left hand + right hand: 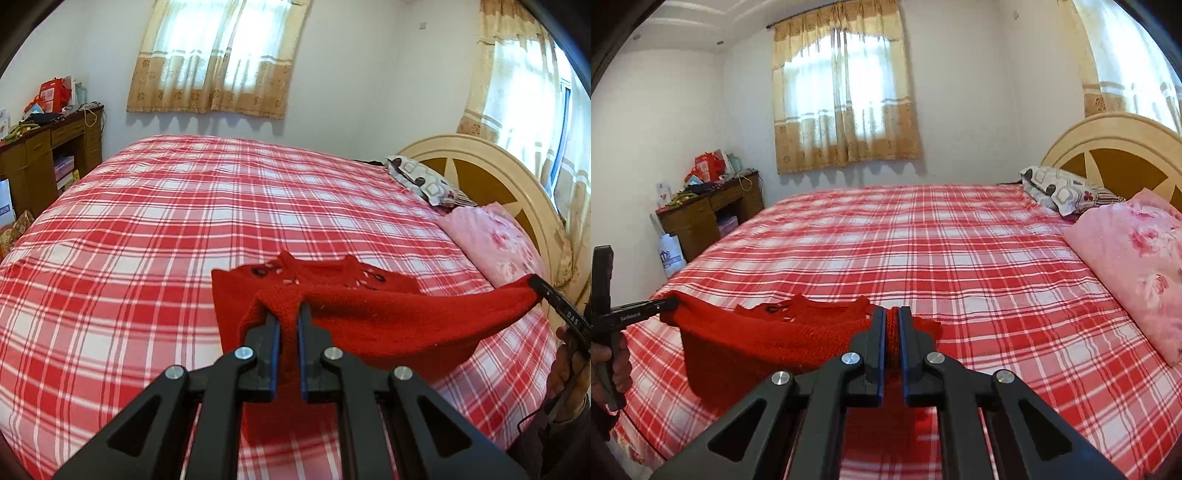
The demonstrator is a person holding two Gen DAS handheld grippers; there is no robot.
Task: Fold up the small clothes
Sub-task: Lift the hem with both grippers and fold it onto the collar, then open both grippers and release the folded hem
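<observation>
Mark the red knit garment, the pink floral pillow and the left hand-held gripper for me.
red knit garment [388, 317]: left wrist view, stretched knit edge.
pink floral pillow [1137, 258]: right wrist view, top face.
left hand-held gripper [288, 317]: left wrist view, between fingertips, shut on the garment.

A: Where does the garment [388, 325] sit?

B: Over the near part of the bed [184, 221], strung between the left hand-held gripper [288, 314] and the right hand-held gripper [892, 317], each clamped on one end. Its far part rests on the bed cover.

A: And at the head of the bed?

B: The headboard [1115, 140] stands at the right. Two pillows lie before it: the near pillow [1137, 266] closer to us, the far pillow [1060, 188] behind it.

A: The left side?

B: A desk [701, 218] stands against the wall beyond the bed's far left corner, with clutter on top and a bag [670, 254] on the floor beside it. A curtained window [842, 92] is in the wall behind the bed.
</observation>
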